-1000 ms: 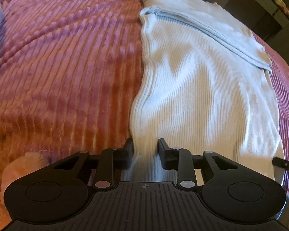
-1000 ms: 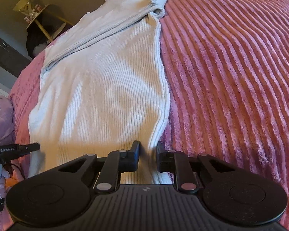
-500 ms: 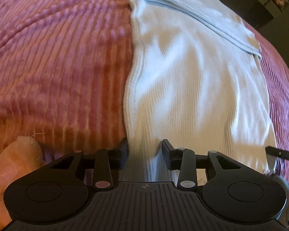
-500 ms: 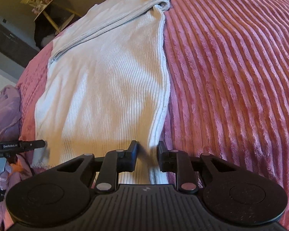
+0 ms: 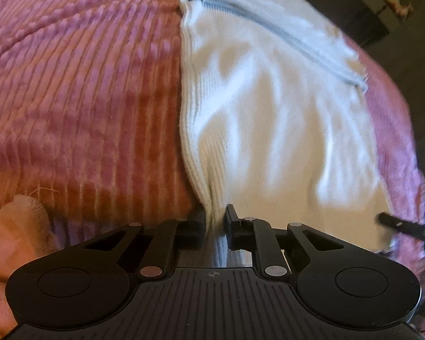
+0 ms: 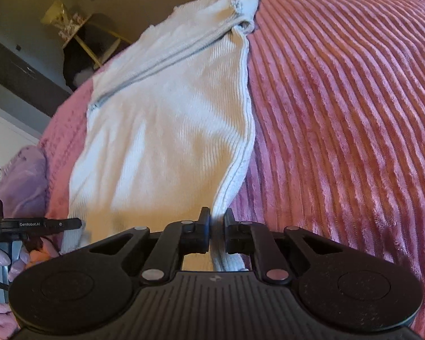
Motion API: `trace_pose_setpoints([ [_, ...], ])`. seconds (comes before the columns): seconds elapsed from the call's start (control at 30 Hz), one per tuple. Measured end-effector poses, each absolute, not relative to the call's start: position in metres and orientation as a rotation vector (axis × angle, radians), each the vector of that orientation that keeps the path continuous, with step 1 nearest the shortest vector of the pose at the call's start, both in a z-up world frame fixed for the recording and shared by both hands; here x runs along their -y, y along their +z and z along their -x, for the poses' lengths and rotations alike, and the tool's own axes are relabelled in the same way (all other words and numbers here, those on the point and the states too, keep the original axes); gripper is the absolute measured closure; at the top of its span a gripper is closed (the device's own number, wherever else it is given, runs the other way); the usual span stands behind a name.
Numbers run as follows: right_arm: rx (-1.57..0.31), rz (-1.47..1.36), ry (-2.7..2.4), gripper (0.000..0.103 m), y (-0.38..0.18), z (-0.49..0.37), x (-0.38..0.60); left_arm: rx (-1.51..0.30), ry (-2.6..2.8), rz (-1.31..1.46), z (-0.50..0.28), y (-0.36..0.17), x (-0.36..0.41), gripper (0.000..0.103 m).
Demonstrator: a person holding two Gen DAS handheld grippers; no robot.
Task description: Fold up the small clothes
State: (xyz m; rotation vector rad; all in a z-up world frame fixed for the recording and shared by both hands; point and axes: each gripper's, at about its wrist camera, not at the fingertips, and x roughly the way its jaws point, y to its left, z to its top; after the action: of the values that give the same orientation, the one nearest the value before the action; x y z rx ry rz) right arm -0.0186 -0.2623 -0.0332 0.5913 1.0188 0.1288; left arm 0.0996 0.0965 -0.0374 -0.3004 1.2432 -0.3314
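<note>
A white ribbed knit garment lies lengthwise on the pink ribbed bedspread, with a sleeve folded across its far end. My left gripper is shut on the garment's near left corner, the cloth pinched between the fingers. In the right wrist view the garment runs away from me, and my right gripper is shut on its near right corner. The near hem is lifted off the bed between the two grippers. The right gripper's tip shows at the left view's right edge.
A peach plush cloth lies at the bed's near left. A lilac garment lies left of the white one. The pink bedspread stretches wide to the right. Dark furniture and a small stand are beyond the bed.
Both grippers closed on the garment's near corners and raised the hem; the cloth now bunches and ripples near the fingers. The left jaws were wide half a second ago.
</note>
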Motion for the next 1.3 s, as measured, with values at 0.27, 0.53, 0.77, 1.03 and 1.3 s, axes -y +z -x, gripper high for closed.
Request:
trace_pose_setpoints([
  [0.27, -0.901, -0.723, 0.135, 0.095, -0.018, 0.012, 0.272, -1.138, -0.378, 0.407, -0.112, 0.005, -0.110, 0.087],
  [0.53, -0.757, -0.755, 0.087, 0.095, -0.004, -0.014, 0.272, -1.016, -0.376, 0.382, -0.136, 0.036, -0.102, 0.086],
  [0.77, -0.631, -0.712, -0.002, 0.095, 0.007, -0.050, 0.270, -0.902, -0.329, 0.354, -0.167, 0.042, -0.089, 0.085],
  [1.03, -0.597, -0.621, -0.084, 0.090, -0.002, -0.073, 0.264, -0.885, -0.225, 0.338, -0.185, 0.016, -0.094, 0.074],
  [1.3, -0.717, -0.250, 0.118, 0.063, -0.013, -0.060, 0.226, -0.885, -0.218, 0.276, -0.170, 0.009, -0.124, 0.049],
])
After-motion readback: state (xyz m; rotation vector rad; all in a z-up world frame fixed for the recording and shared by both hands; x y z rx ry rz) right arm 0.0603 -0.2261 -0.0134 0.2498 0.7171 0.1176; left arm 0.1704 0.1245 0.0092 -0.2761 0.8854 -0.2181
